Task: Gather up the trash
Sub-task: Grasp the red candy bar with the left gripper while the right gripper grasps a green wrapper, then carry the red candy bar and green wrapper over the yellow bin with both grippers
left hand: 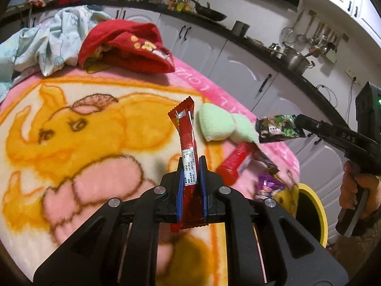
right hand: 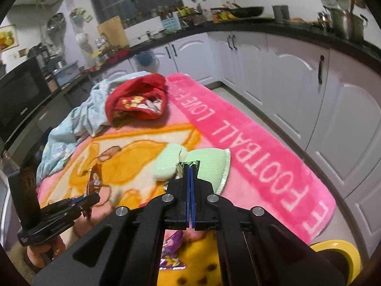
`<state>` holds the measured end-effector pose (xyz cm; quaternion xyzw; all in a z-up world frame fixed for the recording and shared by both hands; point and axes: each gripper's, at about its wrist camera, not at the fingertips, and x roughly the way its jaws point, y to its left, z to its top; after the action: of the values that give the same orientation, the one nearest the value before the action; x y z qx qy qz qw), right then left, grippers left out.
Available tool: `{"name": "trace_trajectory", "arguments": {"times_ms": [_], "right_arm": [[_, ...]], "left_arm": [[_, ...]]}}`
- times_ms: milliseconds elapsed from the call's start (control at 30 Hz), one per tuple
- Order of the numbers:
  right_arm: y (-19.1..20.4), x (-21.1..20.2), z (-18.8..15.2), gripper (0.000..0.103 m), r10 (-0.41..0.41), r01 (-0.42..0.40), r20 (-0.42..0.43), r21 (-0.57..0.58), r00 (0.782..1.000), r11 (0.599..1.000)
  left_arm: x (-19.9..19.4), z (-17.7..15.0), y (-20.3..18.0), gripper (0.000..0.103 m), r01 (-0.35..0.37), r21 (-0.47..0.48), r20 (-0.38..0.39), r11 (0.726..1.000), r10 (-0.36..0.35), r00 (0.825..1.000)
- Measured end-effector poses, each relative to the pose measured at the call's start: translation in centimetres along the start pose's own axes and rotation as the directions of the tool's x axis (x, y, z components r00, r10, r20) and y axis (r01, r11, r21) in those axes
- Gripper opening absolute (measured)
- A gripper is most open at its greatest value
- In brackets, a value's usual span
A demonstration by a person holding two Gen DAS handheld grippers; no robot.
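The left gripper pinches a long red snack wrapper between its blue pads, the wrapper standing upright above a pink and orange blanket. The right gripper has its jaws pressed together on a dark green wrapper, which sticks out past the fingertips and hangs clear of the blanket; a hand grips its handle. Just below the grippers a yellow-rimmed bin stands at the blanket's near edge, close beside a purple wrapper that lies on the blanket. A little farther lie a red tube-like packet and a brown wrapper, then two pale green cloths side by side. At the far end a red garment rests against a crumpled light blue cloth. Beyond stand white kitchen cabinets under a dark counter.
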<state>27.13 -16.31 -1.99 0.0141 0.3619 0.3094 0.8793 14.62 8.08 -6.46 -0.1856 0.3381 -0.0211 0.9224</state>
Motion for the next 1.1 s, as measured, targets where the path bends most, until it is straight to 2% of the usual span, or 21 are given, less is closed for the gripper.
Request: {"name": "trace_trajectory", "arguments": {"times_ms": [633,1100], "right_arm": [[4.3,-6.3,-1.3,0.001,0.079,-0.075,0.030,-0.102,0.996,0.992],[3.0,-10.3,-1.9,0.001,0.064,-0.057,0.084,-0.086,0.994,0.995]], "left_arm": [[-4.3,0.0,-4.1,0.007,0.030,0.080,0.065,0.996,-0.035,0.997],[-5.1,0.1,-8.3,0.007,0.079,0.147,0.085,0.986,-0.093,0.992]]}}
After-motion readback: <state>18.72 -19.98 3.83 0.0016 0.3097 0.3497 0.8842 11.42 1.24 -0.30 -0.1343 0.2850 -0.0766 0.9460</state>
